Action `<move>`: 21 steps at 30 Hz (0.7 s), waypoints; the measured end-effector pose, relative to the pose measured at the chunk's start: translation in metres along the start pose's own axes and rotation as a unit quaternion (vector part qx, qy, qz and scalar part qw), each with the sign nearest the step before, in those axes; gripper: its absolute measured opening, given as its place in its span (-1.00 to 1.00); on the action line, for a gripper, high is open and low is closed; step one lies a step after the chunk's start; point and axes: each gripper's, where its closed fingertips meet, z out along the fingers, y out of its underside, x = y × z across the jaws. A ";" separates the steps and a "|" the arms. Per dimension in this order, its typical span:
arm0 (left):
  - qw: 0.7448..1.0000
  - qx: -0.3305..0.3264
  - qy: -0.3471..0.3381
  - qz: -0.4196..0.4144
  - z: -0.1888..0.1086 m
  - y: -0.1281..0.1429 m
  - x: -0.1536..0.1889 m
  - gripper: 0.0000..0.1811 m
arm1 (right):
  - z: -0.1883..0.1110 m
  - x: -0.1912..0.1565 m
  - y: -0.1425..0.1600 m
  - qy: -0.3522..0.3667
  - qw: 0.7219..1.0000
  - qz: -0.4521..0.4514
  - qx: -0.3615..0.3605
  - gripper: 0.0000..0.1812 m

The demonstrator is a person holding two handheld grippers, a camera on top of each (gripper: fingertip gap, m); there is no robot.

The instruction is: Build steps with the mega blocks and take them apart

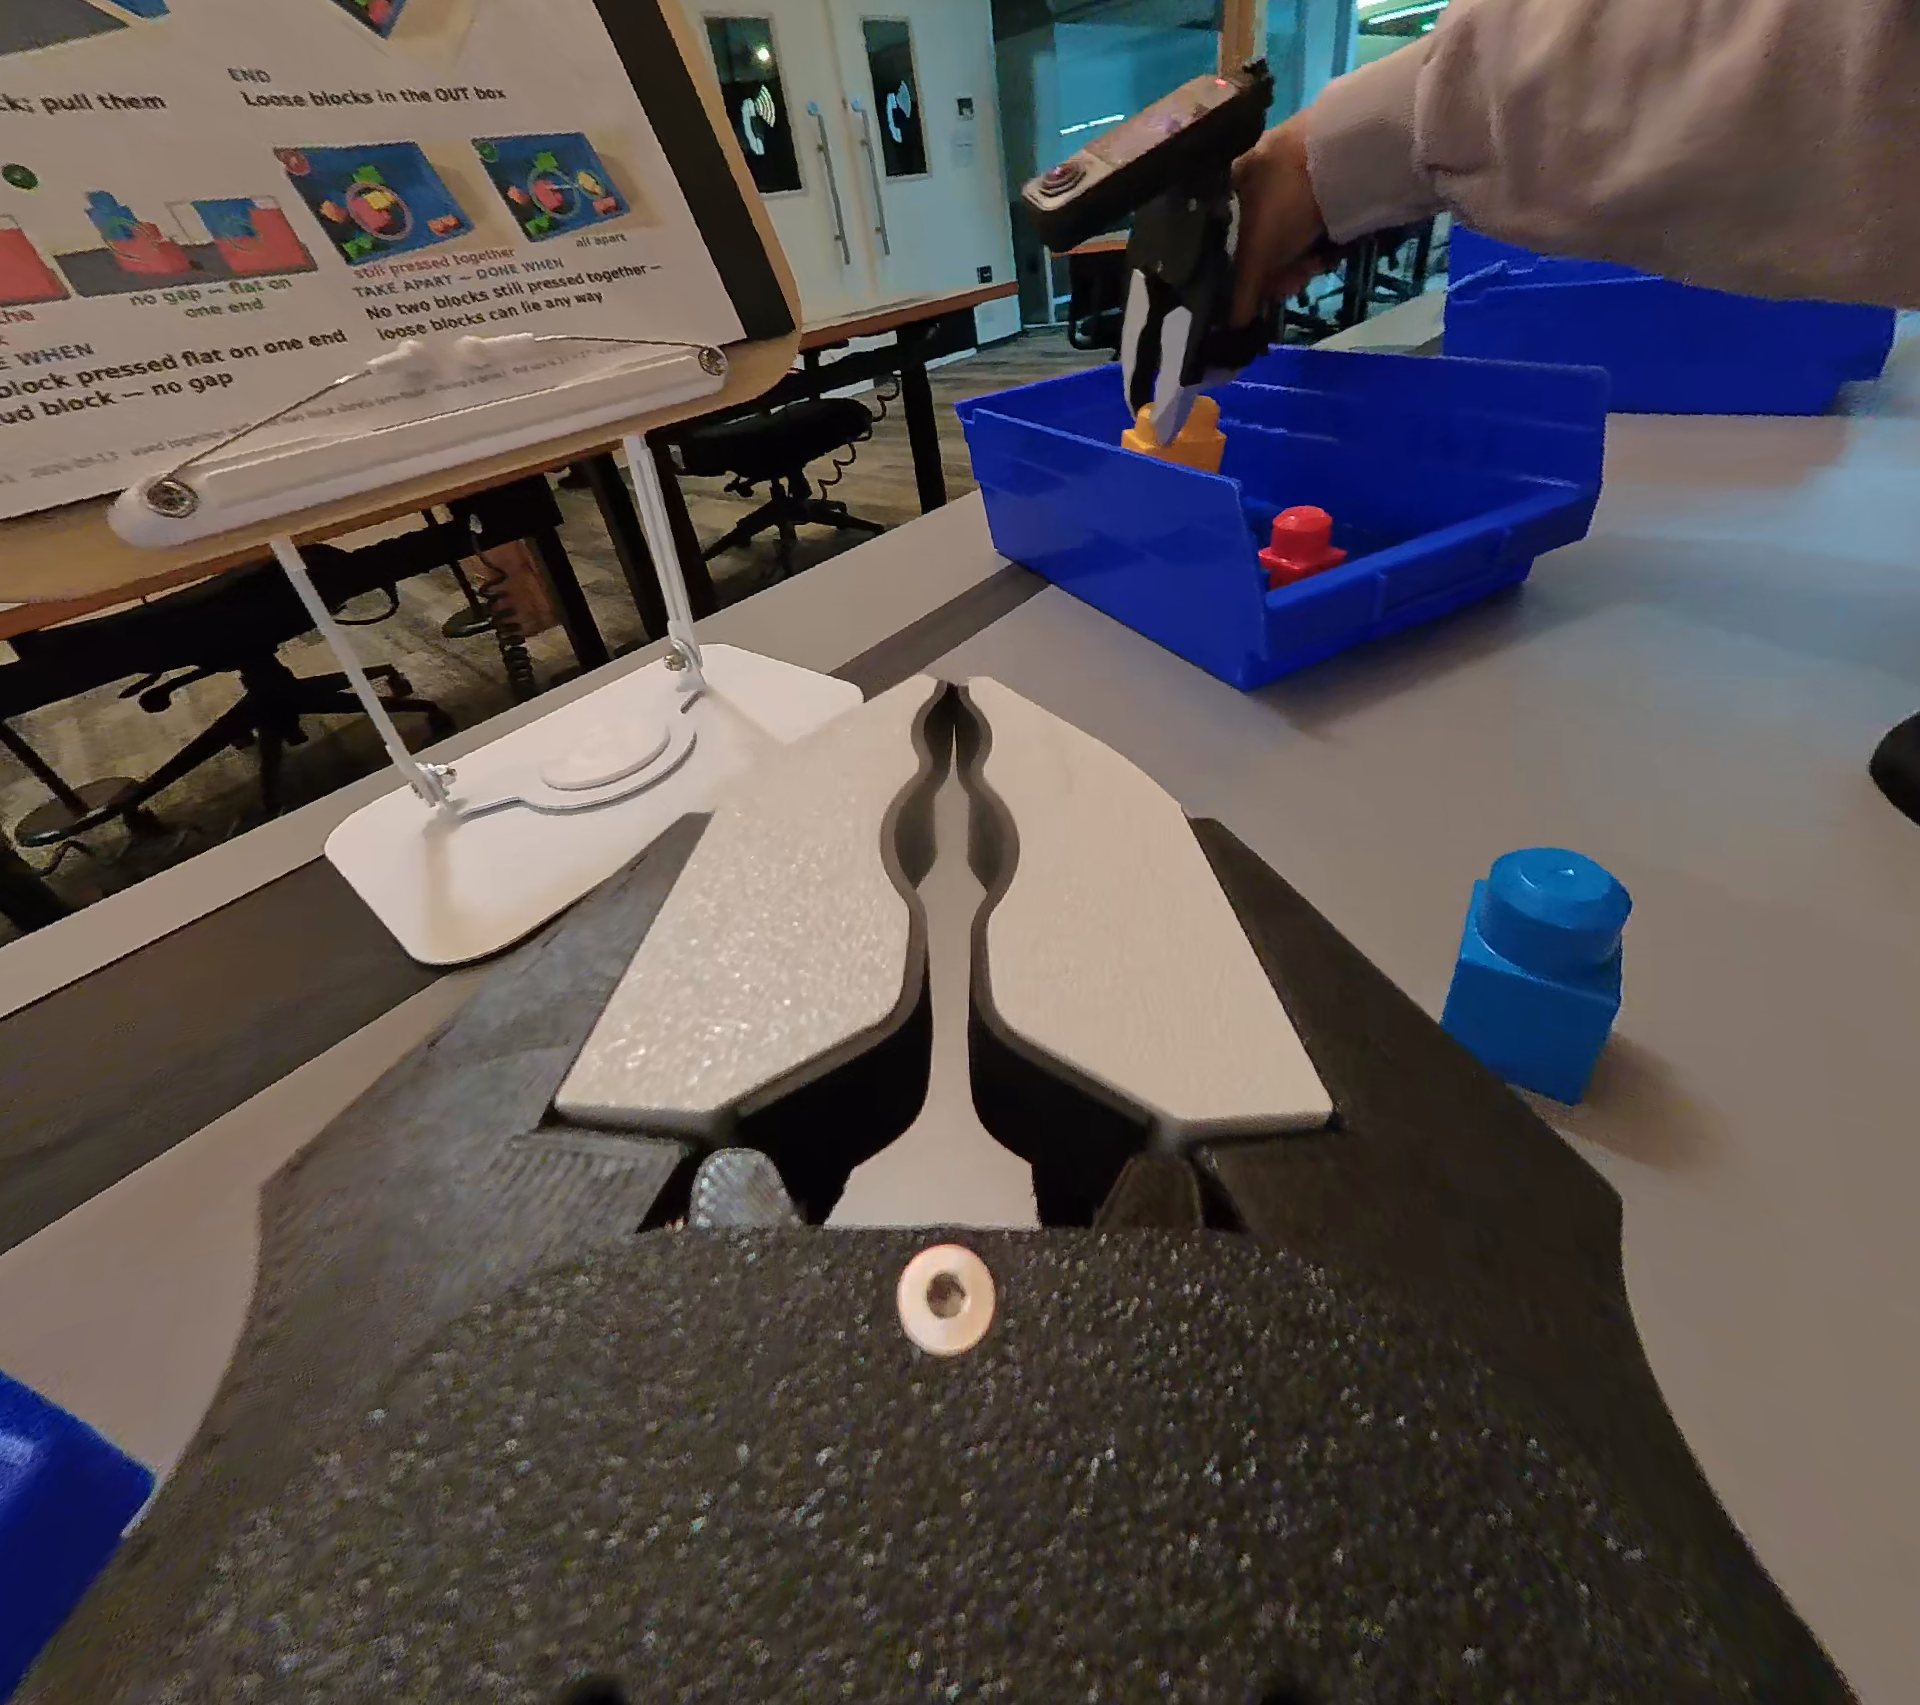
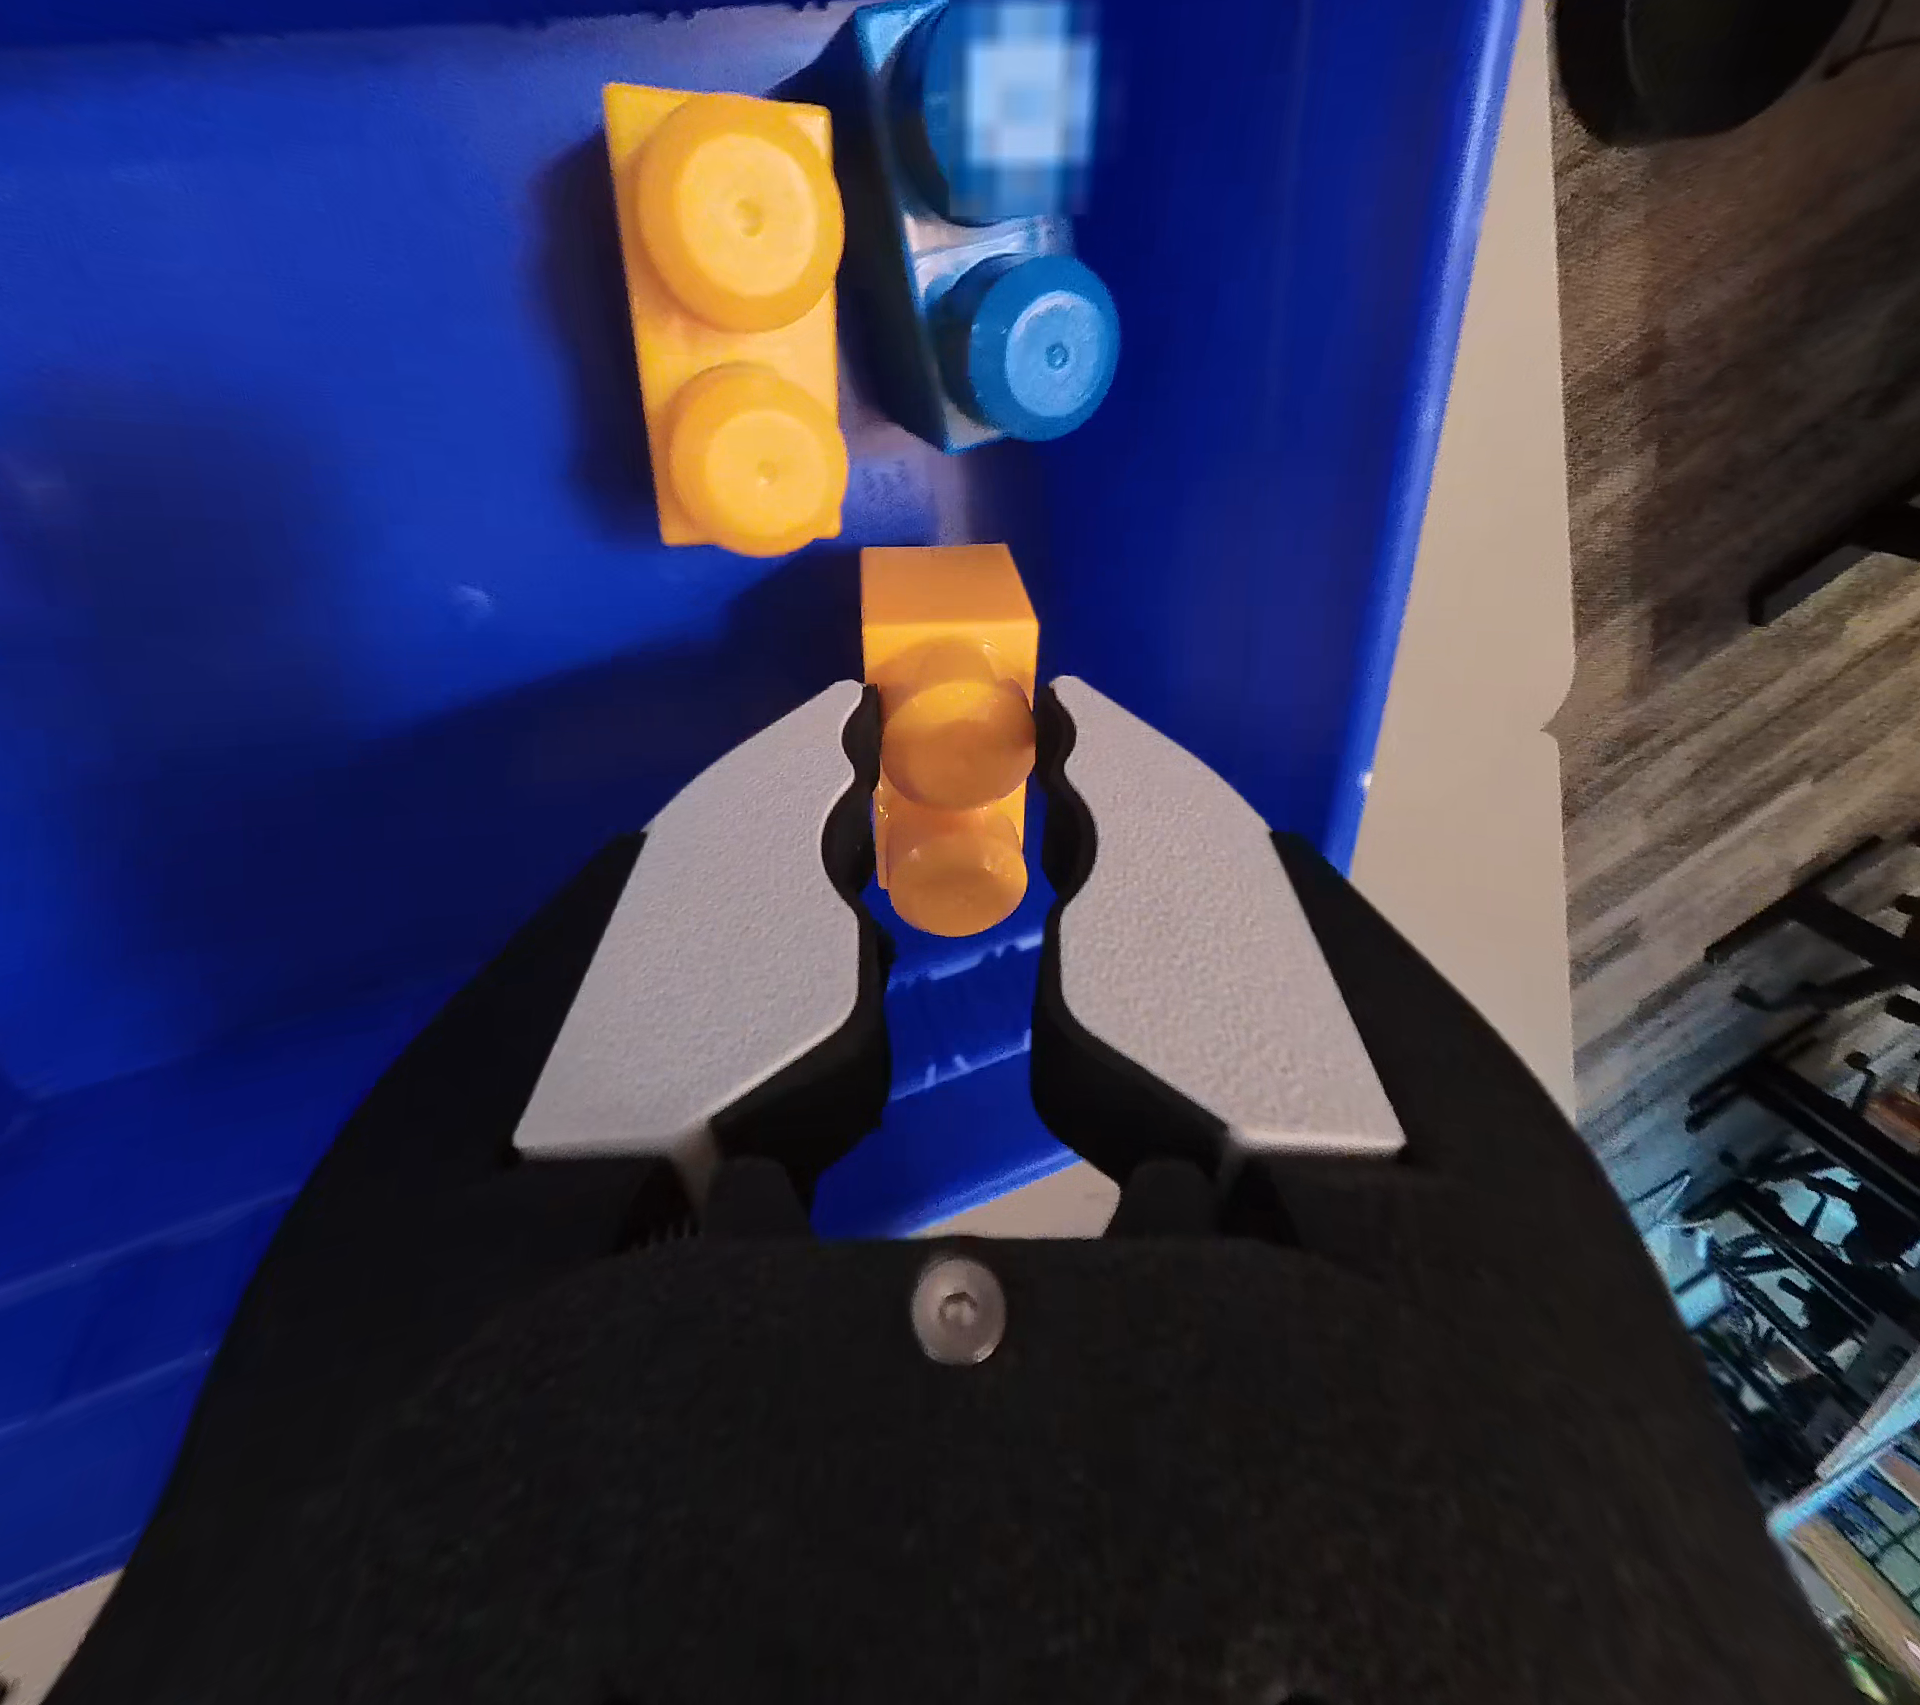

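Note:
My right gripper (image 2: 954,725) is shut on an orange two-stud block (image 2: 951,668) and holds it over the blue bin (image 2: 312,720). In the left wrist view the same gripper (image 1: 1158,398) points down into the bin (image 1: 1143,554) with the orange block (image 1: 1195,434) between its fingers. On the bin floor lie another orange two-stud block (image 2: 738,315) and a blue two-stud block (image 2: 987,284). A red block (image 1: 1299,543) stands in the bin's front. My left gripper (image 1: 956,699) is shut and empty, low over the grey table. A blue one-stud block (image 1: 1538,969) stands on the table to its right.
A white stand (image 1: 582,782) with an instruction sheet (image 1: 343,128) sits at the table's far left edge. A second blue bin (image 1: 1662,336) stands behind the first. A blue thing (image 1: 52,1510) shows at the lower left. A dark round object (image 1: 1896,772) lies at the right edge. My hands' fingertips stand some 45 centimeters from each other. The blue thing (image 1: 52,1510) lies some 20 centimeters from my left tips, 60 centimeters from my right tips.

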 end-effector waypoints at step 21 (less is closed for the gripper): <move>0.999 -0.001 0.029 -0.038 0.001 0.001 0.004 -1.00 | -0.040 0.014 -0.030 0.041 0.996 -0.002 0.075 -0.61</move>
